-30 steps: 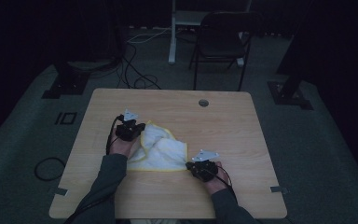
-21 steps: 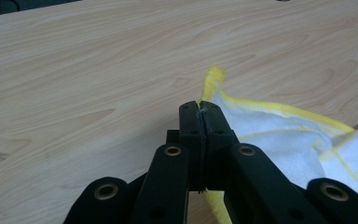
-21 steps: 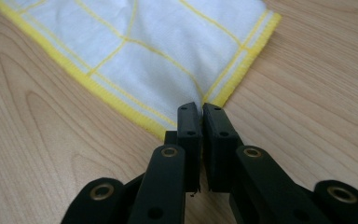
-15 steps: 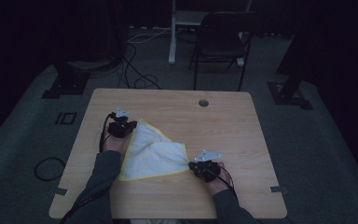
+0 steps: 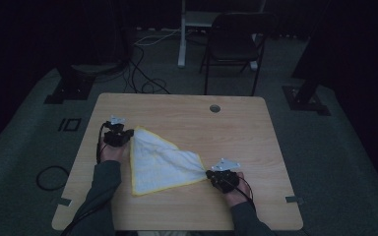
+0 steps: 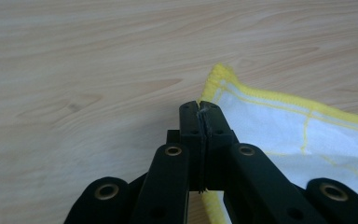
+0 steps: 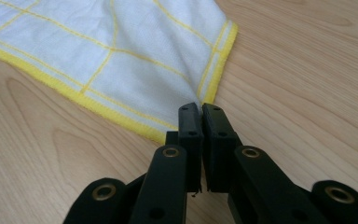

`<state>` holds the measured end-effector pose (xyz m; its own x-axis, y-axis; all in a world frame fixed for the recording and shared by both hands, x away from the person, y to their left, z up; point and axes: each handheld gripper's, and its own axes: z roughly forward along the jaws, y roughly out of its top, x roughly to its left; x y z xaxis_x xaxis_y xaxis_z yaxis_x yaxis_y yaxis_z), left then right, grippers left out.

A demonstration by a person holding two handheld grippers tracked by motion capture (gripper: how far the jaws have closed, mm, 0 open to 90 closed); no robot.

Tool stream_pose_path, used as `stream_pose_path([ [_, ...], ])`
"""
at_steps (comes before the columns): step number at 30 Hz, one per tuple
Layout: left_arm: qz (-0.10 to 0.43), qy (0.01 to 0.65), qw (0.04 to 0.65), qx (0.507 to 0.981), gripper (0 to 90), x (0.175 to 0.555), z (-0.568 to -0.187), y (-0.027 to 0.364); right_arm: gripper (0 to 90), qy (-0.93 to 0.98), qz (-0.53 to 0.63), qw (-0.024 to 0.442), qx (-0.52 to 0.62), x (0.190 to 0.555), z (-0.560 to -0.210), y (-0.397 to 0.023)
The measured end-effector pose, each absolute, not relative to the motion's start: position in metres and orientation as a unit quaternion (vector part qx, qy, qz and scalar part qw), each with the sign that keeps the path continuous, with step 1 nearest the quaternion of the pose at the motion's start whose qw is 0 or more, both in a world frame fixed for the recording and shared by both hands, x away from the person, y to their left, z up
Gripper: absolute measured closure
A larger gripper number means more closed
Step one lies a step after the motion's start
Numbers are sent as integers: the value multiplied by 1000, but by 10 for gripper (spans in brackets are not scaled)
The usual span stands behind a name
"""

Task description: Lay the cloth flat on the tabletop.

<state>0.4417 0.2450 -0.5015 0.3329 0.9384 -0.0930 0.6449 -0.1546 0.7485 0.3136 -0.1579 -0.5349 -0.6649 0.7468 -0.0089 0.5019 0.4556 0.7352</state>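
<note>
Though apart, tools (image 5: 128,137) clamping cloth (image 5: 160,164)

**Wooden table carrying one spread cloth**

The table (image 5: 187,123) has a light wood-grain top with rounded corners and a small round cable hole (image 5: 215,108) near its far edge. A white cloth (image 5: 160,164) with a yellow hem and thin yellow grid lines lies flat on it, nearer than the hole and to its left, pulled into a rough triangle. The wood around the cloth is bare.

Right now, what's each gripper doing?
Left gripper: shut on a corner of the cloth.
Right gripper: shut on the opposite corner.
</note>
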Motion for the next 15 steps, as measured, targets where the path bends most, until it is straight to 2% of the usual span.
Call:
stream_pose_path([
  [10, 183, 574, 342, 722, 895, 441, -518, 262, 875, 829, 369, 167, 386, 312, -531, -170],
  [12, 183, 566, 342, 728, 873, 439, -520, 261, 875, 833, 366, 167, 381, 310, -532, -167],
  [15, 189, 565, 347, 725, 791, 436, -517, 260, 873, 836, 363, 164, 377, 309, -533, -166],
])
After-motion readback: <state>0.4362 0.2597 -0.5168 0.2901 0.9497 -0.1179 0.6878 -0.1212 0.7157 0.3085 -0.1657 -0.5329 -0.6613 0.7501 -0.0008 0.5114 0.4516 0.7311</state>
